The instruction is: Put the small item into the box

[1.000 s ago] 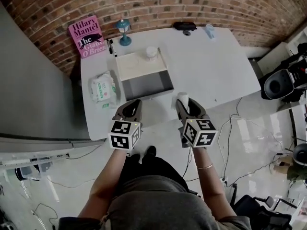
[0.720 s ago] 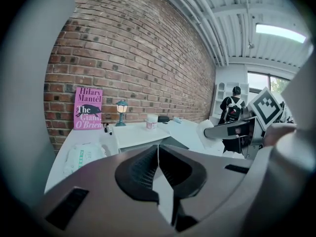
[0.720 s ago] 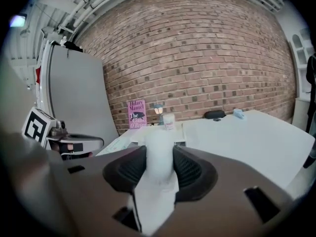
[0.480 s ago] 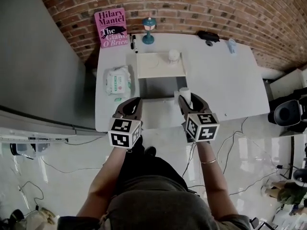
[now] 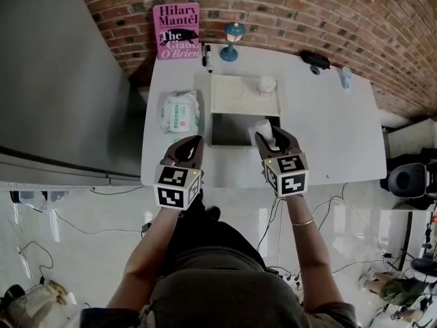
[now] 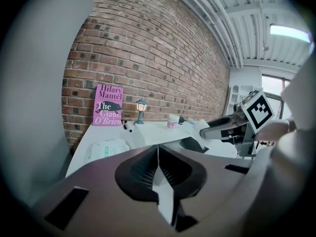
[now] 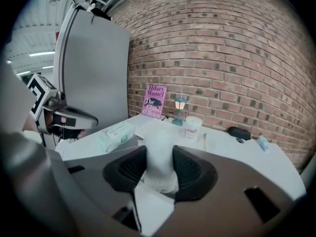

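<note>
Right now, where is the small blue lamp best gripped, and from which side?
Probably its thin post, below the lantern head: the lamp stands upright, and the post is its narrowest part. Come from the table's near side; the brick wall stands close behind it.

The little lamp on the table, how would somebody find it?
Find the white table against the red brick wall and follow its far edge. Beside the pink book propped there stands the small teal lantern-shaped lamp. Its blue-green post and shade stand upright; the black markers beside it lie flat.
</note>
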A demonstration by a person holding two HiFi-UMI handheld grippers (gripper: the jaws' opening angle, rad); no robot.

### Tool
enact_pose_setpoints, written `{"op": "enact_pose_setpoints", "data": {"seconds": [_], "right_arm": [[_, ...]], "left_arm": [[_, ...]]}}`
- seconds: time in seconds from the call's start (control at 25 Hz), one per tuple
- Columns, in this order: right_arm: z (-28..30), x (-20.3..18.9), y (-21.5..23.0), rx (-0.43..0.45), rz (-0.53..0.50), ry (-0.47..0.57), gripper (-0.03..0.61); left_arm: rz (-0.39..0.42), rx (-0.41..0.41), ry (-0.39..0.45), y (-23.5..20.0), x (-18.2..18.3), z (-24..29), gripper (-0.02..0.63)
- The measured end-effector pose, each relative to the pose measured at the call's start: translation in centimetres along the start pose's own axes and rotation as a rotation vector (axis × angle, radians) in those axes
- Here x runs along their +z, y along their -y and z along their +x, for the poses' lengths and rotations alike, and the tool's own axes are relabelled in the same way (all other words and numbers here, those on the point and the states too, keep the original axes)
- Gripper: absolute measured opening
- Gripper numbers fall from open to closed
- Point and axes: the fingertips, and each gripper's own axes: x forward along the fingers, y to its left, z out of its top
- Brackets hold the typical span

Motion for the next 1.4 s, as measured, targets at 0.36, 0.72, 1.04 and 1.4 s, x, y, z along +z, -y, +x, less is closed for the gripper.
{"op": "enact_pose_setpoints", "data": {"seconds": [0.36,0.72,1.04,1.4], "right_arm": [[4.6,0.0,-2.1,0.078,-0.207,-0.100,0.169],[7.3,-0.8,-4.3,0.172,-0.319,-0.165,0.170],[9.0,-2.7,-5.2,0.232,-0.430,-0.243,0.170],[9.9,-4.1,-5.8,0.303,-0.561,-0.318,0.170]], "left_arm": [[-0.050,0.044,-0.007,-3.1,-0.7,0.3,0.026],[-0.084,0.080,-0.019,-5.0,-1.4,0.4,0.026],[-0.099,0.099,-0.025,-5.8,-1.8,0.3,0.026],[-0.120,0.106,-0.040,-6.3,-2.5,0.3,0.026]]}}
